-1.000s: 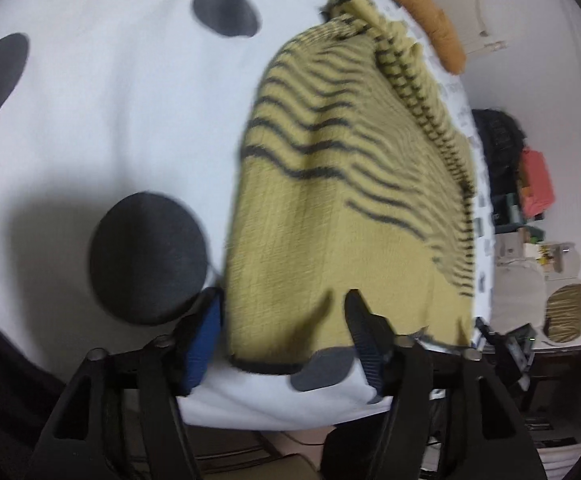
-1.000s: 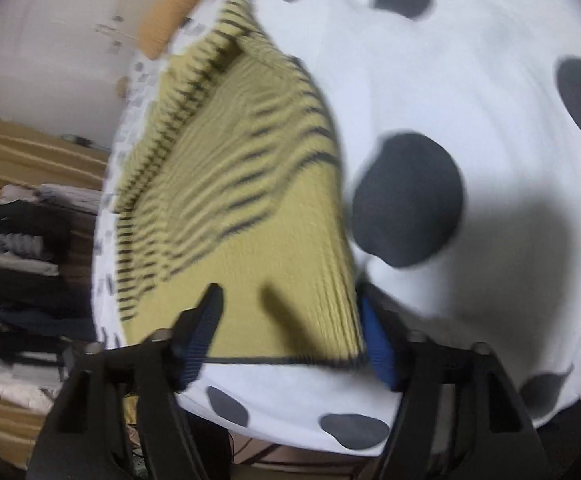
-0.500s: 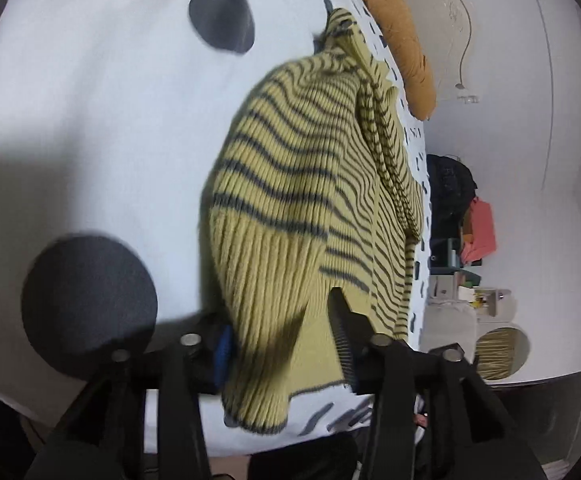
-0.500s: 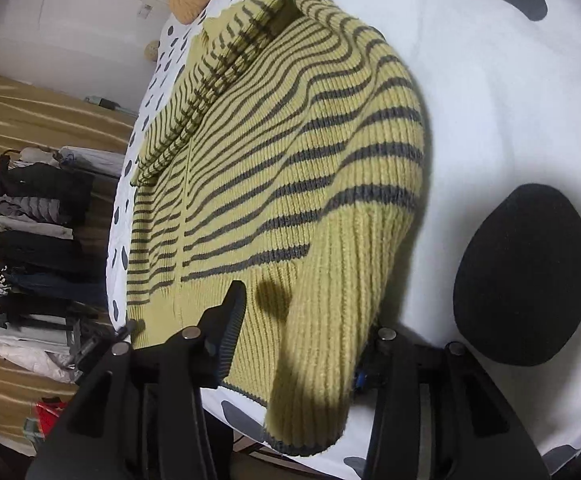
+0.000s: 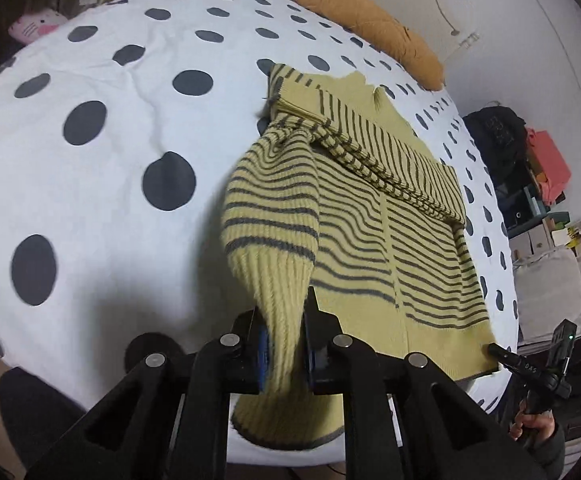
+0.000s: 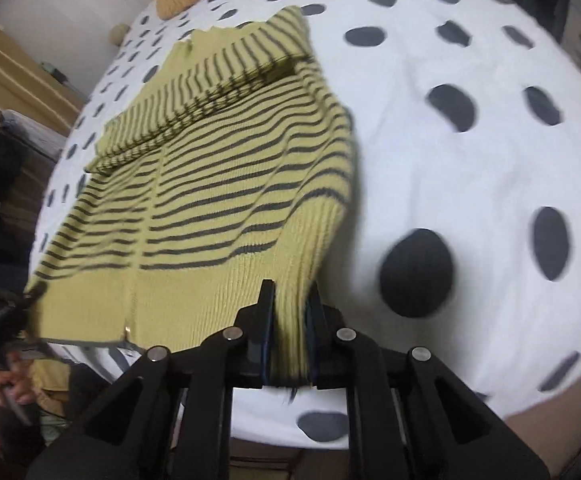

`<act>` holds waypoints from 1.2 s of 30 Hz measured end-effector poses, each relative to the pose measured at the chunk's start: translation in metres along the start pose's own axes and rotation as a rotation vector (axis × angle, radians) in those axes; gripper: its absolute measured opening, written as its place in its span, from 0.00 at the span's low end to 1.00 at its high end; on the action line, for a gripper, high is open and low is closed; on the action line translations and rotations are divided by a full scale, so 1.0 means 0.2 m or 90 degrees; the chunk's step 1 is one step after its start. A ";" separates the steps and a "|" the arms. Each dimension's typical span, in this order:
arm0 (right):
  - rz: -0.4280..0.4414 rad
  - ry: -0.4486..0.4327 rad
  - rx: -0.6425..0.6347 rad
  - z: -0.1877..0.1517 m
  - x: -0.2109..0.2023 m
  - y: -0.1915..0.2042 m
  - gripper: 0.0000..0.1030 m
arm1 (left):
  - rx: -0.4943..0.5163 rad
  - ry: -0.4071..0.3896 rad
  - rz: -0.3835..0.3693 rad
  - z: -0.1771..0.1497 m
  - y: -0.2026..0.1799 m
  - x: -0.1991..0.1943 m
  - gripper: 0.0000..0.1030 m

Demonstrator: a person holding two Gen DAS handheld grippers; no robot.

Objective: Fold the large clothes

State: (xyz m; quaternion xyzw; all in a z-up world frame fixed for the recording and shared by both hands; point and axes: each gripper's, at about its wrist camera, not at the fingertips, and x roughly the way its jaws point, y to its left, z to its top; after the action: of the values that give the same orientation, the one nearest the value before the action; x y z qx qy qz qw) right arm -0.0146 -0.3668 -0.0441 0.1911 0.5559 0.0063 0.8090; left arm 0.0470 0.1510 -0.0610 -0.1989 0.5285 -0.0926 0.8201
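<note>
Yellow ribbed hem pinched tight in both tongs: left tongs (image 5: 284, 344) clamped on the near left corner, right tongs (image 6: 290, 340) clamped on the near right corner of the striped sweater (image 5: 374, 220). Rest of the sweater lying flat on the polka-dot bed (image 5: 102, 184), long axis stretching straight away from the tongs toward the collar and the orange pillow (image 5: 370, 28). Neither hand nearer, pretty much level. Next fold probably hem carried forward over the body toward the collar.
</note>
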 end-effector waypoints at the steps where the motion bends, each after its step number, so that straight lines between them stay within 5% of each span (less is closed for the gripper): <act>1: -0.005 0.004 -0.005 -0.01 -0.01 -0.01 0.14 | 0.005 0.011 0.016 -0.01 0.03 0.02 0.12; 3: -0.050 0.039 0.008 -0.02 0.06 -0.10 0.14 | 0.039 0.072 0.112 -0.08 0.07 0.22 0.12; 5: -0.030 0.076 0.046 -0.06 0.17 -0.22 0.14 | 0.035 0.114 0.162 -0.16 0.17 0.40 0.13; 8: -0.014 0.084 0.084 -0.13 0.18 -0.28 0.14 | -0.020 0.075 0.142 -0.18 0.24 0.31 0.15; 12: -0.004 0.067 0.060 -0.14 0.12 -0.25 0.14 | -0.007 0.030 0.276 -0.15 0.31 0.12 0.09; 15: 0.032 0.044 0.034 -0.09 0.09 -0.15 0.14 | -0.077 0.049 0.206 -0.15 0.43 0.05 0.09; 17: 0.043 0.054 0.019 -0.06 0.11 -0.09 0.20 | -0.094 0.060 0.111 -0.17 0.41 0.04 0.10; 19: 0.073 0.077 0.038 -0.06 0.14 -0.07 0.57 | -0.109 0.076 0.023 -0.23 0.33 0.07 0.18; 20: 0.088 0.080 0.062 -0.08 0.15 -0.09 0.63 | -0.119 0.086 -0.017 -0.27 0.29 0.09 0.27; 23: 0.137 0.079 0.152 -0.21 0.19 -0.22 0.64 | -0.146 0.095 -0.070 -0.38 0.20 0.18 0.48; 27: 0.221 0.079 0.258 -0.35 0.28 -0.35 0.64 | -0.161 0.122 -0.113 -0.45 0.14 0.32 0.48; 35: 0.332 -0.045 0.286 -0.28 0.38 -0.34 0.65 | -0.212 0.039 -0.165 -0.33 0.13 0.45 0.47; 36: 0.340 -0.062 0.278 -0.26 0.37 -0.33 0.62 | -0.204 0.029 -0.167 -0.31 0.14 0.44 0.34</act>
State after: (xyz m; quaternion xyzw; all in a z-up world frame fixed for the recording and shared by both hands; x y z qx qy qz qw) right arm -0.0470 -0.3962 -0.1480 0.4985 0.4349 0.0896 0.7445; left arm 0.0274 0.1298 -0.1675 -0.3918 0.5246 -0.1174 0.7467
